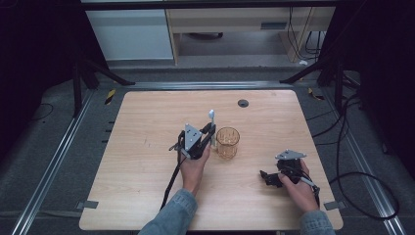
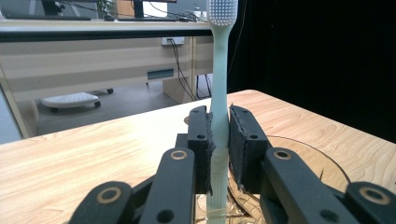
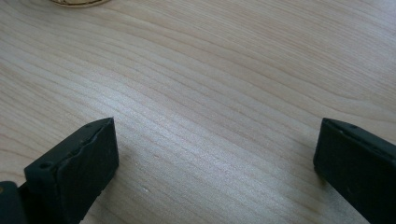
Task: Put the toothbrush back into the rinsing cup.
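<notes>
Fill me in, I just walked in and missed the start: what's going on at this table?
A person works at a wooden table with a gripper in each hand. The left gripper is shut on a pale toothbrush, held upright with the bristles on top, right beside an amber glass cup. The toothbrush isn't in the cup yet. The right gripper rests low over bare tabletop, jaws wide apart and holding nothing.

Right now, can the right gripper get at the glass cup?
Probably yes: the right gripper is open and empty, with bare table between it and the cup; the left gripper holds the toothbrush beside it.
</notes>
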Demonstrator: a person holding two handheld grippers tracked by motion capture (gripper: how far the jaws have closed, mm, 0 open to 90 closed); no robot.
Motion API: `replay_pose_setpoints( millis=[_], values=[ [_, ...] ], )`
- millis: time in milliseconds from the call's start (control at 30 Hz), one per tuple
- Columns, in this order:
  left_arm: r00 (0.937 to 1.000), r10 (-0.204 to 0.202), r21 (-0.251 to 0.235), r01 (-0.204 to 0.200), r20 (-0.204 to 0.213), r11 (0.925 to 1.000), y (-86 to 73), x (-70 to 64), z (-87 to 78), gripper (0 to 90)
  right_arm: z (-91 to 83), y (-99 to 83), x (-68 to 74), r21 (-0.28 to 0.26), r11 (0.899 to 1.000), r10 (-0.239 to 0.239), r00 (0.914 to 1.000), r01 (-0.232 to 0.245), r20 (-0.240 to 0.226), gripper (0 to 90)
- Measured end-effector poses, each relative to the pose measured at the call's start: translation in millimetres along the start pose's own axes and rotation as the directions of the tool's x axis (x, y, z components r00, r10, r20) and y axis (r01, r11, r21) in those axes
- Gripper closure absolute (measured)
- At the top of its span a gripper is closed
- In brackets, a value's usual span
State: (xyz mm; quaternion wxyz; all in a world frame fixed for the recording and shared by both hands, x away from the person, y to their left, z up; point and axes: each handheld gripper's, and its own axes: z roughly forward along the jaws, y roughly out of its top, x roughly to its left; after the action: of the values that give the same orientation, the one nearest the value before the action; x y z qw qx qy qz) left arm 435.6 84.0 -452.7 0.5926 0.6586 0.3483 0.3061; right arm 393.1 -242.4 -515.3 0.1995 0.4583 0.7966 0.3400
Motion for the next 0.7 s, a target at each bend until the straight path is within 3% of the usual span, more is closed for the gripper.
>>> replay_pose_setpoints(
  millis=[700],
  values=[
    [1.0000, -0.007, 0.009, 0.007, 0.003, 0.9999, -8.6, -0.8, 1.7, 78.5, 0.3, -0.1, -0.5, -0.001, 1.000, -0.007, 1.0000, 0.007, -0.002, 0.4]
  ],
)
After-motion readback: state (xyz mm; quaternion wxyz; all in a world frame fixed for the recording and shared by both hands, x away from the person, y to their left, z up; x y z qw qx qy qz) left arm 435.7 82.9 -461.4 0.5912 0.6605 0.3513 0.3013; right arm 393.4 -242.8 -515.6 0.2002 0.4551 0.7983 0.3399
